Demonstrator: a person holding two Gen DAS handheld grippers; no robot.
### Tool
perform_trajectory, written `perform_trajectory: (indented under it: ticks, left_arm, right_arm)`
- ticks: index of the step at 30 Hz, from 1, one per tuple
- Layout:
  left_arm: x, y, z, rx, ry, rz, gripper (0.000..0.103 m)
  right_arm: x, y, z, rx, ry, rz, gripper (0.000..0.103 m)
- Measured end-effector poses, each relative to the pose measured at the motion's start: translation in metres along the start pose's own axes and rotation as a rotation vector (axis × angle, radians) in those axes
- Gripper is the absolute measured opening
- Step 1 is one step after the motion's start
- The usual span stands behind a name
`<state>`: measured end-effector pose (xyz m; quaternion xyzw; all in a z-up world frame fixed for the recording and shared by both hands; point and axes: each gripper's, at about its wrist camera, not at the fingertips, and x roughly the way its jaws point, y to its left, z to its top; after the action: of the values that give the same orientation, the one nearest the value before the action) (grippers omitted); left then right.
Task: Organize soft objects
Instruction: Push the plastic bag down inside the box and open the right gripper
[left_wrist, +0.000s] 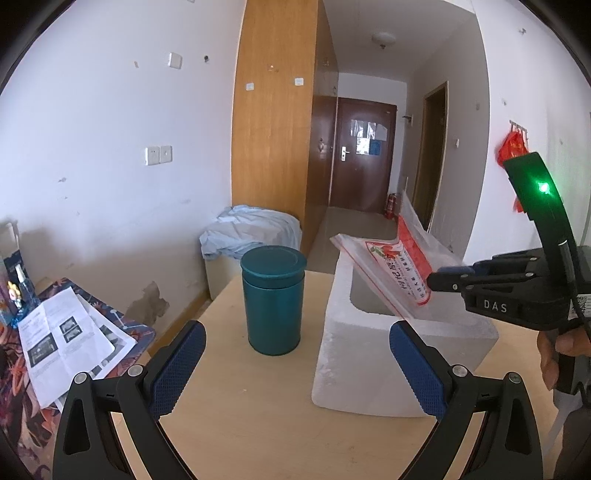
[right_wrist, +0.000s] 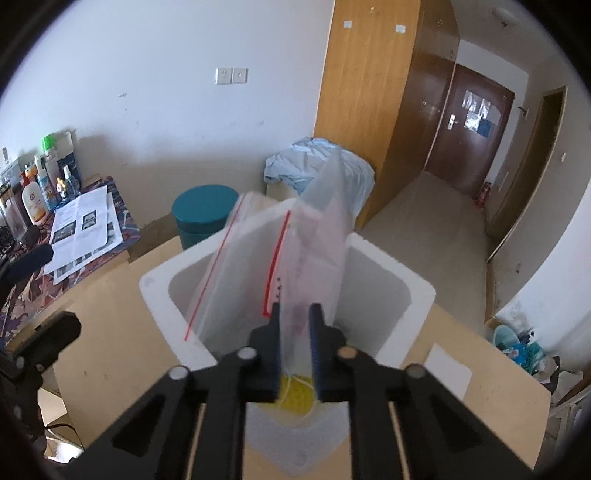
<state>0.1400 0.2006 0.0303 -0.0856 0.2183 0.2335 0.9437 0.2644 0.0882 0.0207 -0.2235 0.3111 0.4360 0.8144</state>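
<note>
— Both grippers first: how do they stand?

— Left gripper (left_wrist: 297, 363) is spread wide with nothing between its blue pads (left_wrist: 177, 369); it hovers over the wooden table (left_wrist: 236, 435), on the near side of the foam box (left_wrist: 369, 369). Right gripper (right_wrist: 295, 332) is pressed nearly together, pinching the lower end of a clear zip bag (right_wrist: 306, 251).

— Where is that bag relative to the foam box?

— Partly inside it. From the right wrist view the bag stands tilted in the box's opening, its upper end reaching above the rim. From the left wrist view the bag (left_wrist: 391, 269), with red print on it, leans across the box's top edge, and the right gripper (left_wrist: 439, 278) grips it from the right.

— Anything else in the box?

— Something yellow (right_wrist: 297, 395) lies low by the near wall, under the right gripper; what it is, I cannot tell.

— And beside the box?

— A teal lidded canister (left_wrist: 273, 299) stands upright just left of it. Farther left lie printed papers (left_wrist: 66, 343).
</note>
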Motion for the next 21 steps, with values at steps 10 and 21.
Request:
perform_trajectory:
  ticks: [10,21]
  left_arm:
    - [0.005,0.009,-0.003,-0.021,0.012,0.007,0.1]
    - [0.01,0.014,-0.002,-0.023,0.017,0.002,0.1]
  right_arm:
    - [0.037,0.009,0.004,-0.039,0.138,0.058,0.014]
    - [-0.009,-0.016,-0.004,-0.007,0.069,0.039,0.031]
